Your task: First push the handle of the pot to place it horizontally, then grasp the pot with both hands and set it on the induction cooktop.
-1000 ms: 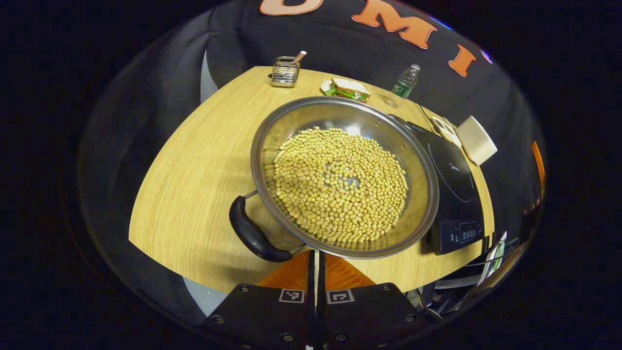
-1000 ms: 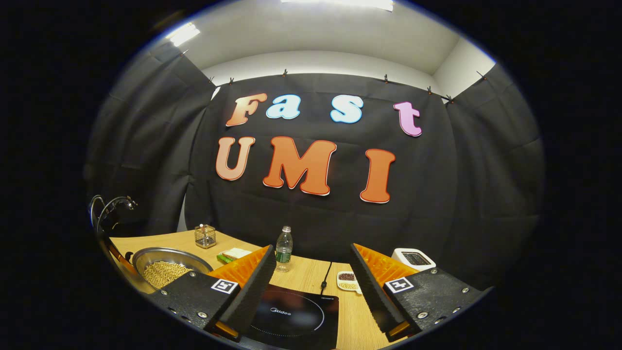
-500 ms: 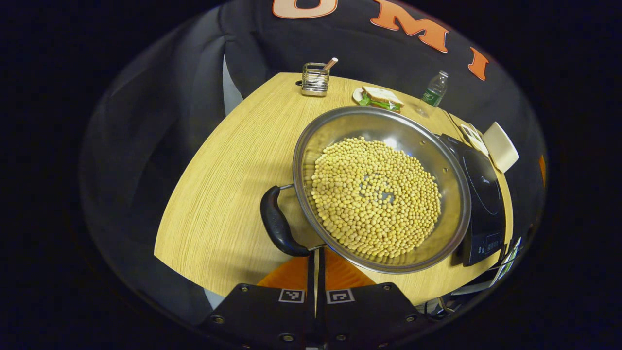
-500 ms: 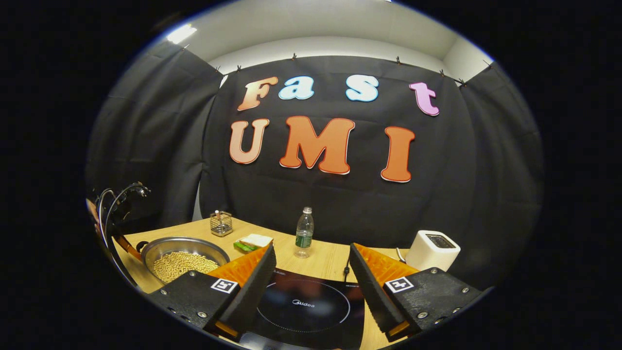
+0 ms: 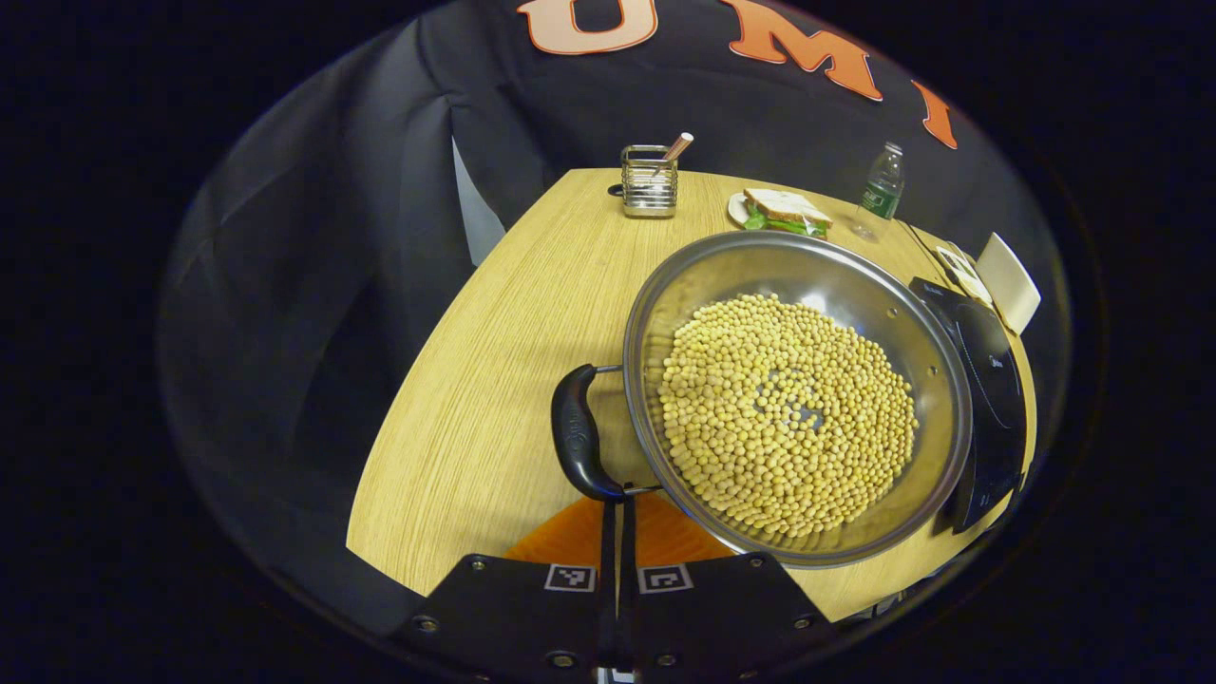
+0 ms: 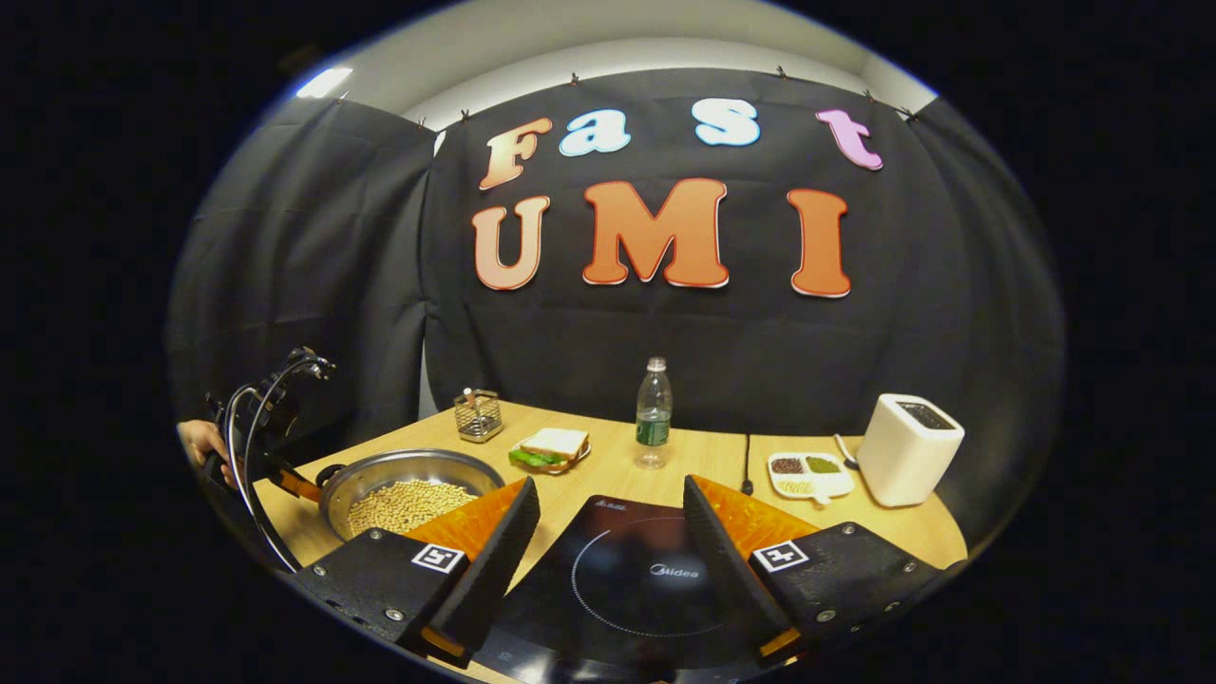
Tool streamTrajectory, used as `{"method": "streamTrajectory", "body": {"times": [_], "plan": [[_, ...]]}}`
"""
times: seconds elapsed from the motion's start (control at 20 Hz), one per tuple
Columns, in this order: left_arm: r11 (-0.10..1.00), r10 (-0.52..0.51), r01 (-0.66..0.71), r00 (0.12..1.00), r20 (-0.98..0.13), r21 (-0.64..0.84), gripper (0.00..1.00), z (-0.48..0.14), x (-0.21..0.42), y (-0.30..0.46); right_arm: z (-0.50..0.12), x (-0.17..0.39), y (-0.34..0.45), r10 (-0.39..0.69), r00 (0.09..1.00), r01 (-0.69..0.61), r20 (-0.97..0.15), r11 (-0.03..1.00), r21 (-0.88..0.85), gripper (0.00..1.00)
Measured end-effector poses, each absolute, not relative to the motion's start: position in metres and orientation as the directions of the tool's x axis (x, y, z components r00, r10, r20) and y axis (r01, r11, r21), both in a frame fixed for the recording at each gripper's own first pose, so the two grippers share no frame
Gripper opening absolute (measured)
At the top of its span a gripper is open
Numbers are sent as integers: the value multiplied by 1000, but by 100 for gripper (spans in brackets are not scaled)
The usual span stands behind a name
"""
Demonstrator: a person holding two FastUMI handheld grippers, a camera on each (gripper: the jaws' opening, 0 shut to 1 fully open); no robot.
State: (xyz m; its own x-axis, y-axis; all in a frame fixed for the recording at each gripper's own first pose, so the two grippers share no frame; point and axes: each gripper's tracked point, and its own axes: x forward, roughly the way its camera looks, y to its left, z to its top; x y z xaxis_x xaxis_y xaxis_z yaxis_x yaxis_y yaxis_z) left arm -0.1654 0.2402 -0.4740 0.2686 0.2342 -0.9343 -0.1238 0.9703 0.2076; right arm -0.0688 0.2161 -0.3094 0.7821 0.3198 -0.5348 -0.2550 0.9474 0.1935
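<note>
Left gripper [image 5: 615, 532]: fingers closed together, nothing between them, tips touching or just short of the near end of the pot's black handle [image 5: 576, 445]. Judged step: pushing the handle round. Pot [image 5: 796, 394], holding yellow beans, sits on the worktop [image 5: 494, 380] just beside the induction cooktop [image 6: 632, 579]. Right gripper [image 6: 611, 560]: spread wide, empty, over the cooktop. Next: finish the push, then take the pot from both sides.

The pot [image 5: 798, 399] hides the induction cooktop's [image 5: 993, 399] near side (right edge cropped).
</note>
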Motion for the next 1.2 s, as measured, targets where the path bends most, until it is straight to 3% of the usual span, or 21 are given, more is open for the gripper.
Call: {"method": "streamTrajectory", "body": {"times": [0.65, 1.2], "plan": [[961, 269, -49, 390, -880, 272, 2, -493, -118, 273, -362, -82, 307, 443, 602, -262, -664, 895, 360, 94], [965, 248, -39, 449, -858, 258, 2, -486, -102, 283, -413, -87, 356, 423, 465, -219, -778, 906, 362, 93]]}}
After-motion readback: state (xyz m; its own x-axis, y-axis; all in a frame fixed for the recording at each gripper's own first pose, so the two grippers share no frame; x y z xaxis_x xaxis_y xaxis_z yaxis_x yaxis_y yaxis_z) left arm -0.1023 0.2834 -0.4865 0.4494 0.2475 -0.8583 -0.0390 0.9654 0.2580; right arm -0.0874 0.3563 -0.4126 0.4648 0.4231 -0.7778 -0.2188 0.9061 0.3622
